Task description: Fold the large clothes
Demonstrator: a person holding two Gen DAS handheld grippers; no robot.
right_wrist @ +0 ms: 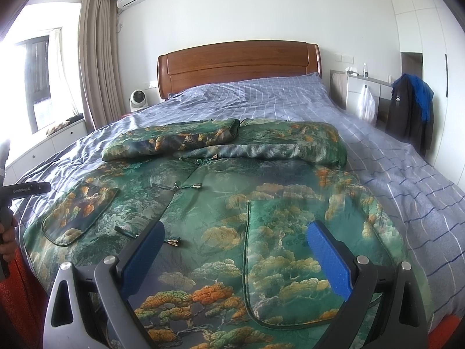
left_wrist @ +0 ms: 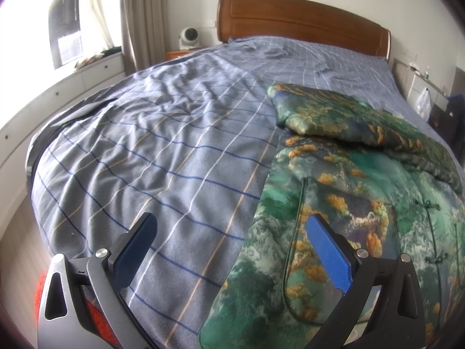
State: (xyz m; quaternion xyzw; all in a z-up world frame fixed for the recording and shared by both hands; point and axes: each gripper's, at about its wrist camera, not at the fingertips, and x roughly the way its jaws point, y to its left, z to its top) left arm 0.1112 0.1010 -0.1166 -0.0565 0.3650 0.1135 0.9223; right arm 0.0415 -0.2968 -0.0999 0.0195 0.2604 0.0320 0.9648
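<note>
Fingers (left_wrist: 325, 250) of both grippers spread wide, empty, above green patterned jacket (right_wrist: 261, 203) on checked bedsheet (left_wrist: 162, 151); wooden headboard (right_wrist: 238, 64) beyond.

My right claw (right_wrist: 234, 250) hangs open above the green patterned jacket (right_wrist: 221, 197), spread flat on the bed (right_wrist: 392, 157).

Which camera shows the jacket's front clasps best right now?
The right wrist view: the green patterned jacket lies spread out, clasps running down its front. The left wrist view catches only its side, clasps small at the edge.
</note>
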